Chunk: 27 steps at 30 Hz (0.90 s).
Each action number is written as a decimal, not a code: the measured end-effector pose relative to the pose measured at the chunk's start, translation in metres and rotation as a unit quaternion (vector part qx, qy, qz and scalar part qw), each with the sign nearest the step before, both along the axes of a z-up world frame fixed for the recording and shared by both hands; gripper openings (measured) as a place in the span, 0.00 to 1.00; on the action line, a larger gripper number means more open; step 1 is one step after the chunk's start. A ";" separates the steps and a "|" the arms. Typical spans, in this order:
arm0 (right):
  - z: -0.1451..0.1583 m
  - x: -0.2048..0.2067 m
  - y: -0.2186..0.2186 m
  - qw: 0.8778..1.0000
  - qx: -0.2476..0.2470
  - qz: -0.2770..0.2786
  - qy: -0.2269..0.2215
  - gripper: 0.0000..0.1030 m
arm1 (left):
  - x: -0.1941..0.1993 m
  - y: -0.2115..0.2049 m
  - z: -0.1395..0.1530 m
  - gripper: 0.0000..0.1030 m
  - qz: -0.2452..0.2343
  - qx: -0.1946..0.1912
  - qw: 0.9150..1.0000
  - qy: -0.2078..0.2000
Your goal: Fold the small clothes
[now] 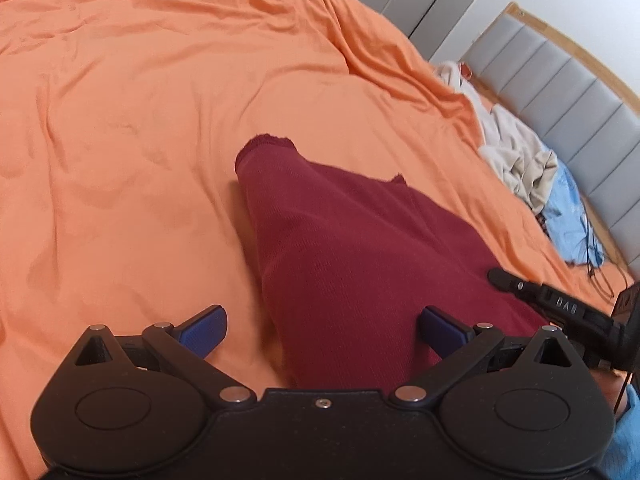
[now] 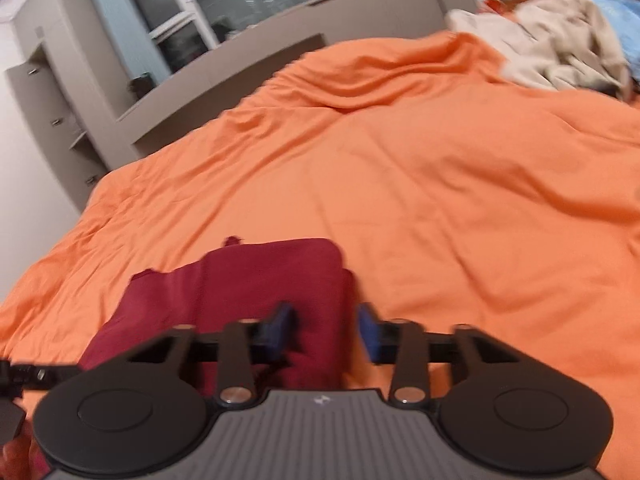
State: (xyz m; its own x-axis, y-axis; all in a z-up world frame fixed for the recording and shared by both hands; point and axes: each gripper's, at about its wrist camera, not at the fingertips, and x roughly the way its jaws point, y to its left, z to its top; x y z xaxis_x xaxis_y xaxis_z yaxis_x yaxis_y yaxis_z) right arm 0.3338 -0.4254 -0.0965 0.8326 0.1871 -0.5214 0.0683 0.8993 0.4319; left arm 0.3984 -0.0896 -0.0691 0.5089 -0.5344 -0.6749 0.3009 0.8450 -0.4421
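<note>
The right gripper (image 2: 325, 326) hangs low over the near end of an orange bedspread (image 2: 420, 184), its blue pads part-way apart. The edge of a dark red garment (image 2: 256, 280) lies between them; motion blur hides whether the pads press on the cloth. The garment lies flat on the bedspread, spreading left of the gripper and a little beyond it. At the bedspread's far right corner sits a crumpled heap of beige clothes (image 2: 560, 40), with a bit of light blue fabric (image 2: 618, 8) just behind it. Past the bedspread's far left edge stand a grey cabinet (image 2: 60, 120) and a window (image 2: 208, 4).
</note>
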 end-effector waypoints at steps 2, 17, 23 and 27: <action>0.004 -0.001 0.013 0.999 -0.039 0.009 -0.009 0.25 | 0.003 0.001 -0.003 1.00 0.004 -0.012 1.000 0.004; -0.004 0.000 0.007 1.000 -0.009 0.009 -0.009 0.87 | 0.007 0.000 -0.013 1.00 0.002 -0.021 1.000 0.016; -0.021 0.008 -0.019 0.996 0.090 0.016 0.007 0.96 | 0.005 -0.002 -0.013 1.00 0.001 -0.012 1.000 0.007; -0.025 0.014 -0.024 0.991 0.130 0.038 -0.004 1.00 | 0.006 -0.002 -0.015 1.00 0.000 -0.015 1.000 0.007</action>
State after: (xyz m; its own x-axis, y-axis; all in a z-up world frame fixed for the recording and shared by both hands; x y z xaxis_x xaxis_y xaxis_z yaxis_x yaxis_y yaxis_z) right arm 0.3474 -0.4495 -0.1215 0.8148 0.3767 -0.4407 -0.0001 0.7602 0.6497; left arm 0.4045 -0.0913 -0.0846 0.4988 -0.5552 -0.6656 0.2943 0.8308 -0.4724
